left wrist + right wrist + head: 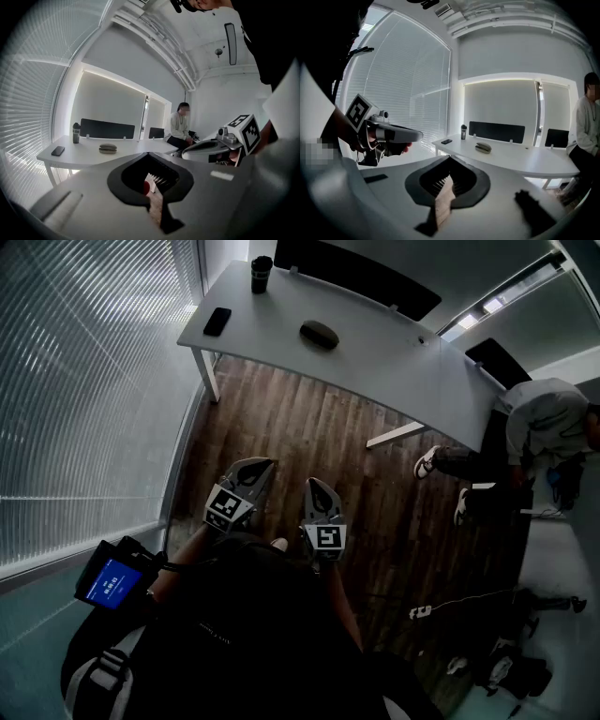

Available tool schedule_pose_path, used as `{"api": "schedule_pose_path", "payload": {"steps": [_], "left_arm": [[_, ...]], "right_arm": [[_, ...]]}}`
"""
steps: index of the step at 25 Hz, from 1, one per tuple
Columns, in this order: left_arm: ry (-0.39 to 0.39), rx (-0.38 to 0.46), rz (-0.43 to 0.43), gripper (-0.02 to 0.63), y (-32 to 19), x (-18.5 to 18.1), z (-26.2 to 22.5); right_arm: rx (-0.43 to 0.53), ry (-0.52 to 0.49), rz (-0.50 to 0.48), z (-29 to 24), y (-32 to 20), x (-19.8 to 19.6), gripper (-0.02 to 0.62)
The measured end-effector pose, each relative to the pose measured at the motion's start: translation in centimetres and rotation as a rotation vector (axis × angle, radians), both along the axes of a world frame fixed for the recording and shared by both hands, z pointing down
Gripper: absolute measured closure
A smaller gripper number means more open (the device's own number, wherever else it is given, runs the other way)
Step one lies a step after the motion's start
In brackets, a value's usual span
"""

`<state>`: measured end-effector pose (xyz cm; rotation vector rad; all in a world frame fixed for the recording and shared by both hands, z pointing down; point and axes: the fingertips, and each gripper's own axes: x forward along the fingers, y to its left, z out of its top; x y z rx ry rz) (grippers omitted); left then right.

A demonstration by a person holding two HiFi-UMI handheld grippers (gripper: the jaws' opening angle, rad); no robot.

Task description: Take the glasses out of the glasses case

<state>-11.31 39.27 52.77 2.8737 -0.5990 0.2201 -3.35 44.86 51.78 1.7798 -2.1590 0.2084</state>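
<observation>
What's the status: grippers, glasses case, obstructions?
Left gripper and right gripper shut, empty, over floor. Glasses case closed on table, not yet reached. Phone and cup apart from it; nothing in the way.

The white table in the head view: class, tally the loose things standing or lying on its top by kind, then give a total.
Glasses case: 1
Phone: 1
Dark tumbler: 1
Total: 3
</observation>
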Motion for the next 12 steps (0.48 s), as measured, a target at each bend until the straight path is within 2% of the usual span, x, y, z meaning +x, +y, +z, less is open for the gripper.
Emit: {"api": "schedule_pose_path", "payload": {"steps": [7,12], "left_arm": [[-0.052,0.057,0.029,0.598,-0.2,-0.4,-1.0],[-0.036,0.044,0.071,0.598,-2.9,-4.1,0.0]], "right_arm": [[0.000,-0.003,0.016,0.1,-1.0,-0.4,0.591],[-0.001,0.005,0.064,0.1,-4.2,-3.9,0.591]]}}
